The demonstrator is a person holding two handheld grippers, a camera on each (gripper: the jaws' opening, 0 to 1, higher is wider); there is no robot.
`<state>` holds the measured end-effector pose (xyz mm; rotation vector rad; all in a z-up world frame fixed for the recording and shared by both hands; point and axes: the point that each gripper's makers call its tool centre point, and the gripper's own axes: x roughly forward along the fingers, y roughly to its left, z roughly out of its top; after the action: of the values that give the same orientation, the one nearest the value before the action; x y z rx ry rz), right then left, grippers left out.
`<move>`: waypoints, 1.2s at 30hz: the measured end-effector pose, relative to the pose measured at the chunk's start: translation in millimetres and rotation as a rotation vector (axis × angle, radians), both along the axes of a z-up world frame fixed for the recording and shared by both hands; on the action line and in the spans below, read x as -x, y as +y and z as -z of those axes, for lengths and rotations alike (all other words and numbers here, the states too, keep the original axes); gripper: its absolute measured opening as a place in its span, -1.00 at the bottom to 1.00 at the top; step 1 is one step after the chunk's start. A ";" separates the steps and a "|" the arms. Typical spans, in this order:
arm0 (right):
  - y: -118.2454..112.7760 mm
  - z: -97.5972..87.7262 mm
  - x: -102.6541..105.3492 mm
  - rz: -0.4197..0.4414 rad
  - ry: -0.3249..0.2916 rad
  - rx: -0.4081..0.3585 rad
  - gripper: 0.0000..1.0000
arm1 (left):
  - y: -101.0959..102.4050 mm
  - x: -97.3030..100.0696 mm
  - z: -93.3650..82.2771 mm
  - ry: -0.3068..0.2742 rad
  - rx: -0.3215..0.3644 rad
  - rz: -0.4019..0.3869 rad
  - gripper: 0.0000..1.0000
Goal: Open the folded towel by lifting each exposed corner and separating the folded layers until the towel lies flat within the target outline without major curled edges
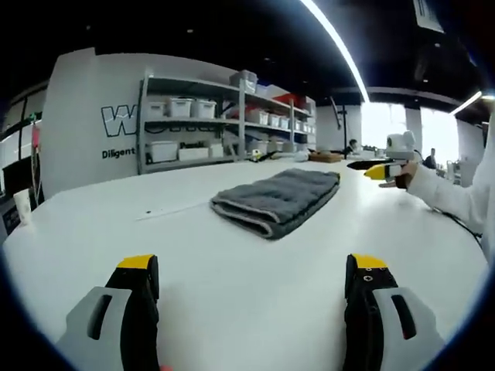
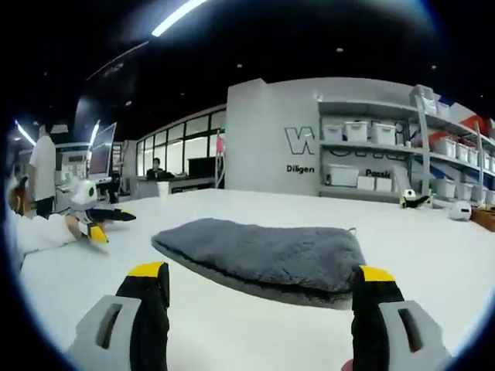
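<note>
Both tongs spread, level, facing folded towel

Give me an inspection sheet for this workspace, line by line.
Surface: white table, a faint line marked on it left of the towel.
Job's things: grey towel, folded, lying flat.
Clutter: nothing seen near the towel.
Grippers: left gripper open, short of the towel; right gripper open, close to the towel.
Cables: nothing seen.
Surroundings: shelves with white bins; people in the background.
</note>
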<state>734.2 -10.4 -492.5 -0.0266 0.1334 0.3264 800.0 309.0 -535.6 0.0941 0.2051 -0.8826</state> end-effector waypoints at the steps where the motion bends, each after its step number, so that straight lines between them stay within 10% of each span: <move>1: 0.9 -0.3 0.3 -0.002 -0.001 0.000 0.99 | -5.2 -3.2 0.5 0.002 0.001 0.003 0.96; 21: 6.0 7.3 -0.7 -0.015 0.028 0.013 0.99 | -67.0 -45.1 10.4 0.038 -0.015 0.105 0.32; 36: 3.8 8.7 -1.1 -0.006 0.037 0.015 0.99 | -73.1 -28.9 20.1 0.094 -0.047 0.181 -0.46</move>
<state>735.3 -6.6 -501.1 -0.0354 0.1722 0.3321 828.8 235.9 -555.7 0.1162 0.3083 -1.0640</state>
